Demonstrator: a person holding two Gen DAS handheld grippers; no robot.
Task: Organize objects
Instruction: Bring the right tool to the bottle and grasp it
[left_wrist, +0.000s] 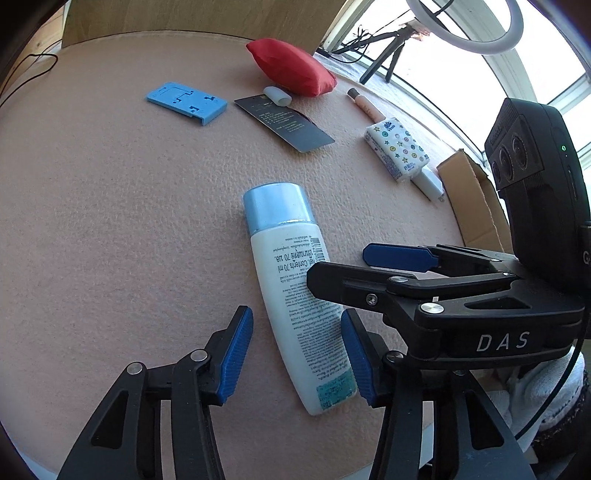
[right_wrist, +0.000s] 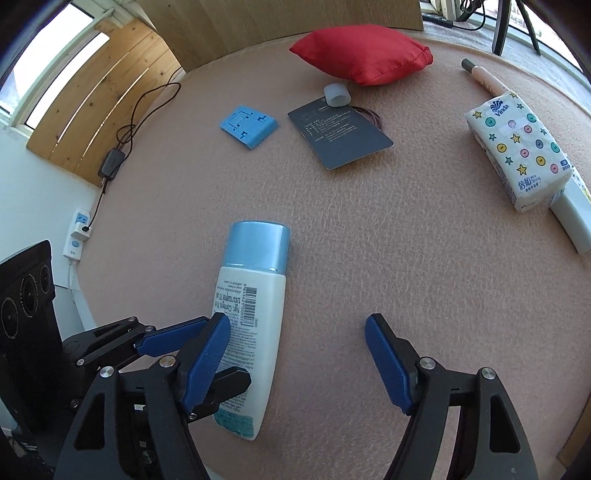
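A white bottle with a light blue cap (left_wrist: 291, 295) lies flat on the pink felt table (left_wrist: 110, 221), cap pointing away. My left gripper (left_wrist: 295, 354) is open and straddles the bottle's lower end, one blue pad on each side and close to it. In the right wrist view the bottle (right_wrist: 258, 295) lies left of centre. My right gripper (right_wrist: 295, 343) is open with bare felt between its fingers; its left finger (right_wrist: 207, 350) overlaps the bottle's left edge. Seen from the left wrist, the right gripper (left_wrist: 338, 264) reaches in from the right above the bottle's middle.
Further back lie a blue plastic plate (left_wrist: 186, 101), a dark card (left_wrist: 284, 123) with a clear cap (left_wrist: 277, 96), a red pouch (left_wrist: 291, 66), a pink tube (left_wrist: 364, 105), a tissue pack (left_wrist: 397, 153) and a white charger (left_wrist: 428, 182). A cardboard box (left_wrist: 472, 199) sits beyond the right edge.
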